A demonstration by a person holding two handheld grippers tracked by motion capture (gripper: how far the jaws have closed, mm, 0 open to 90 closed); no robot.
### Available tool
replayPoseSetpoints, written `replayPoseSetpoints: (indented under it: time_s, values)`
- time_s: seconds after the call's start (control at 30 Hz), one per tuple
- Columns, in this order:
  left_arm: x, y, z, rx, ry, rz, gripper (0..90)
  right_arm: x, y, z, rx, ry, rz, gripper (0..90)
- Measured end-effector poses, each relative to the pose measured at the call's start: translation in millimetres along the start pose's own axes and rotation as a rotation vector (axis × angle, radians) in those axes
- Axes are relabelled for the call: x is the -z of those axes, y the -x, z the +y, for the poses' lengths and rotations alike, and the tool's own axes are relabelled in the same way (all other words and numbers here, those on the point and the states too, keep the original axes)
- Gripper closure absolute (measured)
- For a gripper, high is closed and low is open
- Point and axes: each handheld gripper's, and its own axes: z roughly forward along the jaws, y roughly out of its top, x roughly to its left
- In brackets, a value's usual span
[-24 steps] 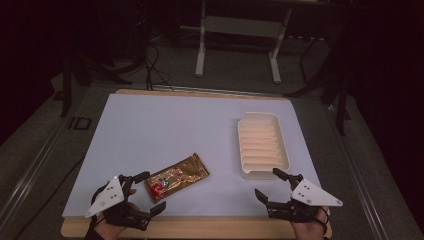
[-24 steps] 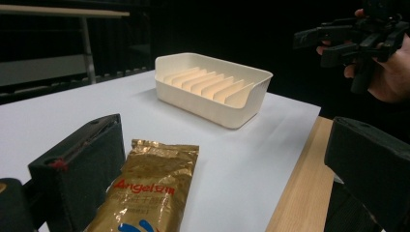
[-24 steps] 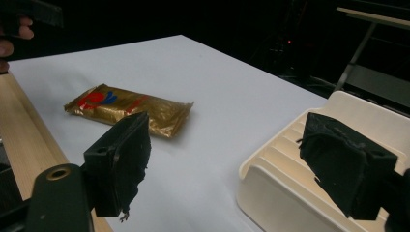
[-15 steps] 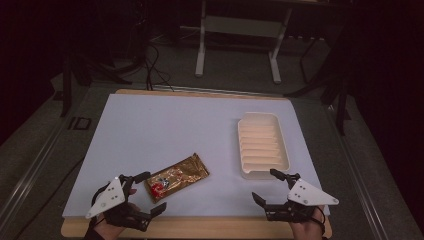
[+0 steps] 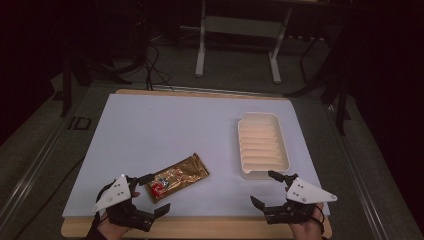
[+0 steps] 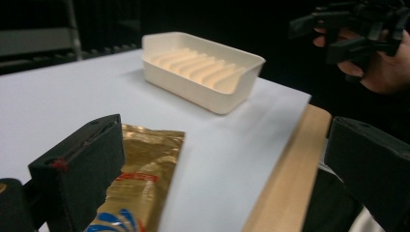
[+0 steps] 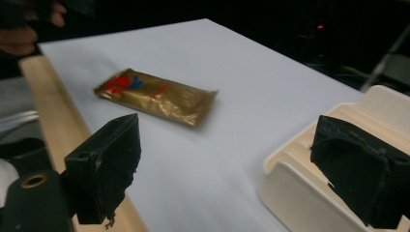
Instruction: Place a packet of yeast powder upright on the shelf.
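A gold snack packet (image 5: 179, 176) with a red and blue print lies flat on the white mat, left of centre near the front. My left gripper (image 5: 154, 194) sits at the packet's near end, open, its far jaw beside the wrapper's corner. In the left gripper view the packet (image 6: 147, 164) lies just inside the left jaw, untouched, with the left gripper (image 6: 227, 164) wide apart. My right gripper (image 5: 264, 188) stands open at the front right, just short of a cream ribbed tray (image 5: 242, 150). In the right gripper view the right gripper (image 7: 232, 169) is open, its right jaw over the tray's corner (image 7: 290, 159); the packet (image 7: 157, 96) lies beyond.
The white mat (image 5: 165, 125) covers a wooden board whose bare edge (image 5: 215, 227) runs along the front. The tray (image 6: 203, 72) holds nothing. A metal stand (image 5: 237, 25) and cables stand on the dark floor behind the table.
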Motion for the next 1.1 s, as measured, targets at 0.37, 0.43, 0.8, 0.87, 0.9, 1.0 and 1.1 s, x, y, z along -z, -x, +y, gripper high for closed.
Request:
replayPoseSetpoints:
  time_s: [0.37, 0.43, 0.8, 0.87, 0.9, 1.0, 1.1]
  values:
    - [-7.3, 2.5, 18.8, 0.038, -0.023, -0.045, 1.5, 2.7, -3.9, 4.0, 0.026, 0.045, 0.072, 10.1]
    - [-7.2, 3.4, 20.9, 0.022, -0.031, -0.056, 1.5, 2.2, -5.0, 4.3, 0.027, 0.05, 0.071, 9.7]
    - [-13.1, 4.2, 40.3, -0.042, -0.057, -0.099, 1.5, 2.2, -7.3, 7.6, 0.016, 0.045, 0.051, 9.8]
    - [-18.1, 1.1, 45.0, -0.045, -0.072, -0.103, 1.5, 3.6, -8.3, 8.6, 0.016, 0.05, 0.051, 10.0]
    - [-19.7, -0.5, 46.4, -0.046, -0.073, -0.113, 1.5, 4.5, -8.3, 8.8, 0.019, 0.059, 0.053, 11.2]
    - [-24.1, -2.7, 49.5, -0.045, -0.079, -0.114, 1.5, 7.3, -8.9, 9.7, 0.023, 0.074, 0.048, 11.6]
    - [-32.5, -7.3, 56.5, -0.063, -0.073, -0.114, 1.5, 10.3, -8.8, 11.4, 0.028, 0.089, 0.04, 11.6]
